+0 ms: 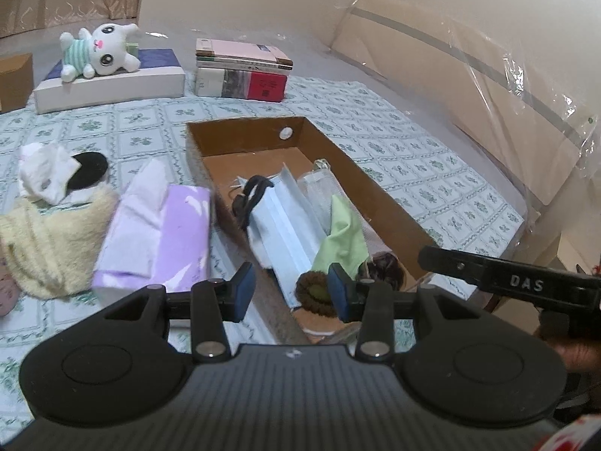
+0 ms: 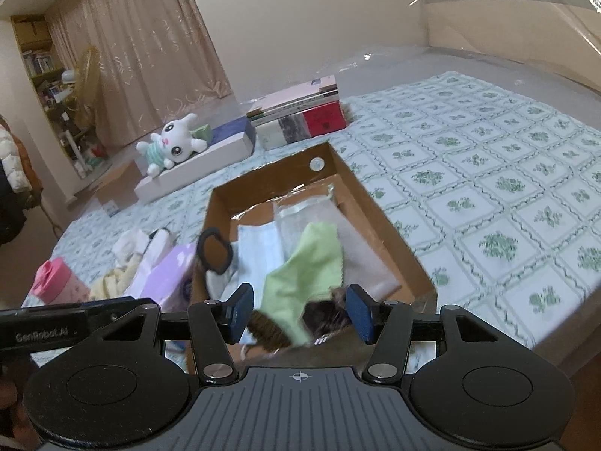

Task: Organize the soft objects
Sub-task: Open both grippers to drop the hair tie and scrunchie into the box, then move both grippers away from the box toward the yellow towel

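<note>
A brown cardboard box (image 1: 375, 191) (image 2: 372, 203) lies on the bed. It holds a light-blue face mask pack (image 1: 289, 221) (image 2: 259, 255), a green cloth (image 1: 343, 236) (image 2: 304, 267), a clear plastic bag (image 1: 319, 188) (image 2: 319, 221), a black hair tie (image 1: 255, 191) (image 2: 214, 250) and brown scrunchies (image 1: 315, 293) (image 2: 323, 314). My left gripper (image 1: 291, 293) is open and empty over the box's near end. My right gripper (image 2: 298, 314) is open and empty just above the green cloth. Left of the box lie a purple tissue pack (image 1: 157, 236) (image 2: 165, 274), a yellow fluffy towel (image 1: 49, 240) (image 2: 112, 282) and white socks (image 1: 49, 173) (image 2: 131, 244).
A white plush toy (image 1: 99, 50) (image 2: 169, 144) lies on a flat white box (image 1: 109, 82) (image 2: 195, 173) at the far side, beside a stack of books (image 1: 242, 71) (image 2: 300, 112). A pink container (image 2: 56, 282) stands at the left. A plastic-wrapped headboard (image 1: 469, 75) runs along the right.
</note>
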`<state>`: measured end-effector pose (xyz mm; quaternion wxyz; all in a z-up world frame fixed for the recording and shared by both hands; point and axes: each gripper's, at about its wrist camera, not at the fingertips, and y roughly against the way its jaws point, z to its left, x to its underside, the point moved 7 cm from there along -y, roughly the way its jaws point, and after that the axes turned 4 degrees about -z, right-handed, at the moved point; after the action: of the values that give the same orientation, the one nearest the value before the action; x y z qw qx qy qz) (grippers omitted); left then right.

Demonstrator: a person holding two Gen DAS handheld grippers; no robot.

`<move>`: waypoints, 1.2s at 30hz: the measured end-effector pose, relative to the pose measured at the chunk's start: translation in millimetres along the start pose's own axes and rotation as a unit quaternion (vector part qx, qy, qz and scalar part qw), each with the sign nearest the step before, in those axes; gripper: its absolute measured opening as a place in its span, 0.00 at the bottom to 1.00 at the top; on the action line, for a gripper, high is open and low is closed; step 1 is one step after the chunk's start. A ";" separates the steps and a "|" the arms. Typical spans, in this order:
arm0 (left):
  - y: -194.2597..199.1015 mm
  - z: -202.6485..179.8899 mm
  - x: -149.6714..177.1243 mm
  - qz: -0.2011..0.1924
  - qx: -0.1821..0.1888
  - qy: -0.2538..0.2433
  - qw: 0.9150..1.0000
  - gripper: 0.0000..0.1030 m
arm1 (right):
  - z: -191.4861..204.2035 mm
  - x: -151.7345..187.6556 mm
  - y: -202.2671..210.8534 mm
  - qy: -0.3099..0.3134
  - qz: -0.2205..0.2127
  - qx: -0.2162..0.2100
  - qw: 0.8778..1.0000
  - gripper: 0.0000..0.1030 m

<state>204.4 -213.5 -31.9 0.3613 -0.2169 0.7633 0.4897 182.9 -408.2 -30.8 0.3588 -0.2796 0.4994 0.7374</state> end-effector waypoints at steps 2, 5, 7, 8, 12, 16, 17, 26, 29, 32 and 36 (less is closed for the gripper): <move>9.8 5.1 3.0 -0.002 -0.005 0.003 1.000 0.37 | 7.3 3.6 8.6 -0.001 -0.003 -0.003 1.000 0.53; 26.2 15.4 6.7 -0.008 -0.016 0.006 1.000 0.37 | 22.5 7.3 19.9 0.000 -0.009 -0.011 1.000 0.53; 37.9 23.9 9.1 -0.012 -0.024 0.010 1.000 0.37 | 34.6 8.9 24.1 0.003 -0.011 -0.018 1.000 0.53; 44.2 29.1 10.3 -0.015 -0.028 0.013 0.999 0.37 | 41.3 10.3 26.0 0.006 -0.011 -0.023 1.000 0.53; 68.0 50.8 13.8 -0.026 -0.046 0.023 0.998 0.37 | 67.2 15.6 30.1 0.018 -0.011 -0.039 0.999 0.53; 92.6 74.9 17.2 -0.037 -0.064 0.033 0.997 0.37 | 92.8 21.7 29.9 0.030 -0.009 -0.053 0.998 0.53; 98.8 81.5 18.2 -0.040 -0.069 0.036 0.996 0.37 | 100.1 23.9 29.1 0.033 -0.008 -0.057 0.998 0.53; 136.7 132.3 29.2 -0.054 -0.105 0.069 0.991 0.37 | 154.2 36.1 17.8 0.071 0.008 -0.088 0.994 0.53; 144.2 145.1 32.7 -0.057 -0.112 0.081 0.989 0.37 | 165.9 39.0 12.5 0.081 0.014 -0.093 0.992 0.53; 149.1 154.8 34.8 -0.060 -0.117 0.088 0.987 0.37 | 174.0 42.1 8.8 0.087 0.018 -0.097 0.991 0.53; 152.3 161.7 36.4 -0.062 -0.119 0.094 0.987 0.37 | 181.9 44.0 5.6 0.094 0.021 -0.100 0.990 0.53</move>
<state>131.5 -1.5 -11.7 0.2892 -0.3503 0.7154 0.5309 142.8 -228.1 1.0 0.2651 -0.3716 0.4607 0.7612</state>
